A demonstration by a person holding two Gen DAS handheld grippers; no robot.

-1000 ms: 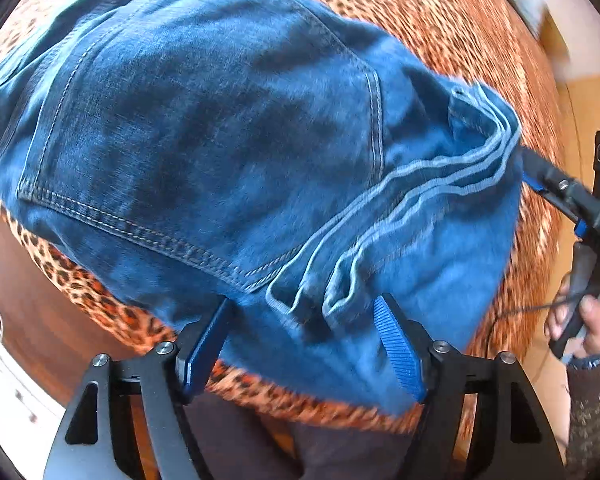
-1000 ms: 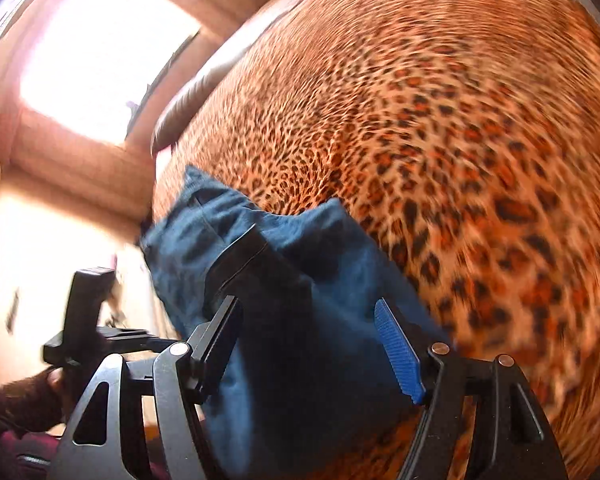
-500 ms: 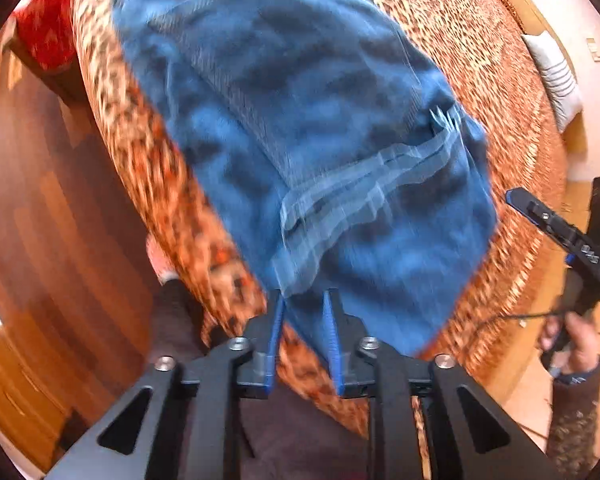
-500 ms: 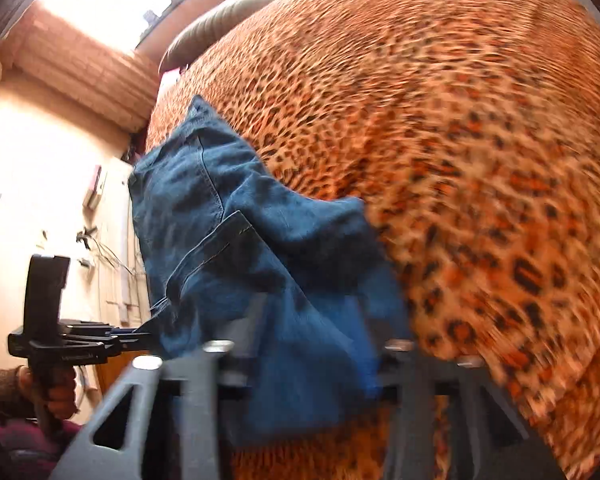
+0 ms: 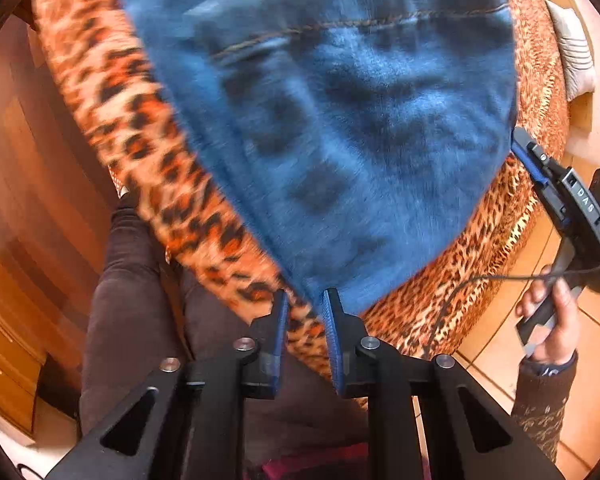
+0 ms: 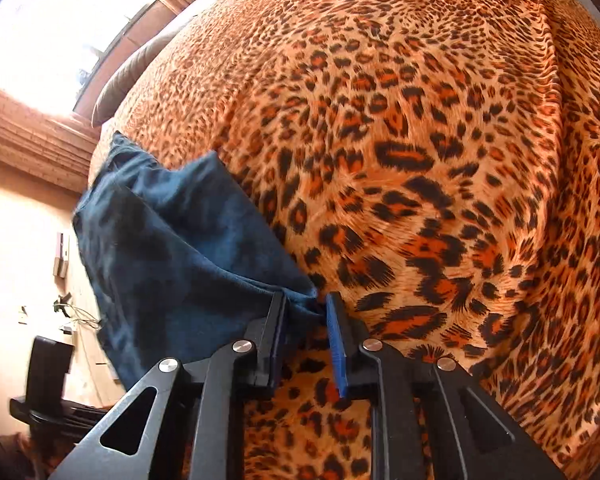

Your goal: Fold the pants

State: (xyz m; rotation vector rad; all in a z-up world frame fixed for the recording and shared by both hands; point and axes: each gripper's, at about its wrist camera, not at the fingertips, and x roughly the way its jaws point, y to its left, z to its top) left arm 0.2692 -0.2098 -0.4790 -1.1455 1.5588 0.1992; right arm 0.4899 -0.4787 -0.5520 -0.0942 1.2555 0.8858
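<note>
Blue jeans (image 5: 360, 140), folded into a stack, lie on a leopard-print bedspread (image 5: 112, 92) near the bed's edge. My left gripper (image 5: 306, 295) is at the stack's near corner. Its jaws are closing, with the denim corner and a bit of bedspread between the pads. In the right wrist view the jeans (image 6: 172, 260) reach in from the left. My right gripper (image 6: 306, 300) is closing on their other corner, and the cloth bunches between the pads. From the left wrist view, one of the right gripper's fingers (image 5: 534, 164) touches the stack's right edge, with a hand (image 5: 548, 312) on the handle.
The bedspread (image 6: 420, 160) runs far to the right and back. A person's dark trouser legs (image 5: 132, 300) stand against the bed's edge. There is wooden furniture (image 5: 28, 200) at the left, tiled floor (image 5: 500, 340) at the right, a pillow (image 5: 572, 52) and a bright window (image 6: 60, 20).
Both pairs of jaws went from wide apart to narrow. The left gripper slid and rolled toward the stack's near corner; the right one sank onto its corner.
</note>
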